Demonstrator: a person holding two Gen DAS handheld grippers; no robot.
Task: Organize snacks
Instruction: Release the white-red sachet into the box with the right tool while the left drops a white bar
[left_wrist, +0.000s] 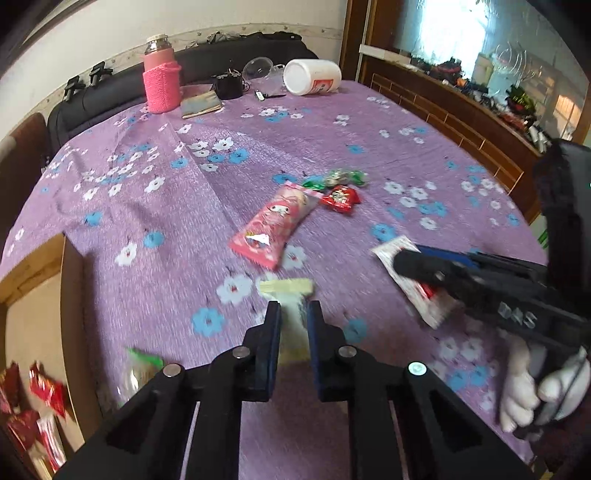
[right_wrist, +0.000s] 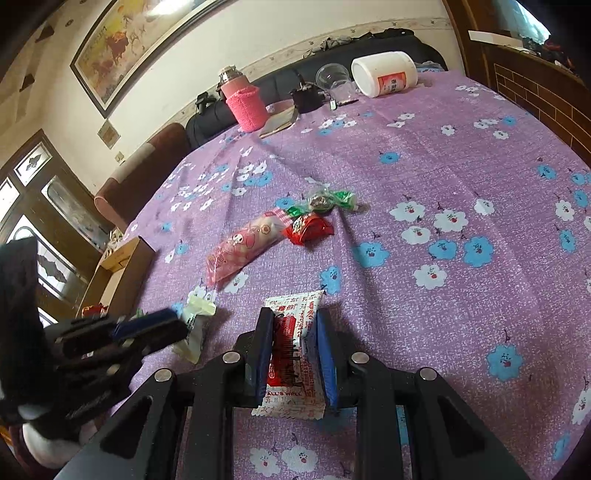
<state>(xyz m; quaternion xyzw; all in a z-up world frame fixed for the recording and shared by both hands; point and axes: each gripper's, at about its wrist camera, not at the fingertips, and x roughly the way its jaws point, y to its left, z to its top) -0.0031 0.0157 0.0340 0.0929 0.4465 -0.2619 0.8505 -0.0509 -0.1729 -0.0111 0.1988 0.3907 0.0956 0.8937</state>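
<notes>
Pink packet (left_wrist: 275, 229) lies beyond both tools, clamped on cream packet (left_wrist: 291, 295) and white-red sachet (right_wrist: 295, 354).

Bright daylight from window (left_wrist: 454, 33); fisheye edges warped, foreground motion-blurred.

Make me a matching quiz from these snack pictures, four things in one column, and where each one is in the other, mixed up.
Things:
1. pale yellow packet
2. white and red packet
3. pink packet
4. white jar

Places:
A. lying on its side at the far end of the table
B. between the right hand-held gripper's fingers
C. loose on the cloth mid-table
D. between the left hand-held gripper's fingers

Pairs: 1-D, 2-B, 3-C, 4-A
</notes>
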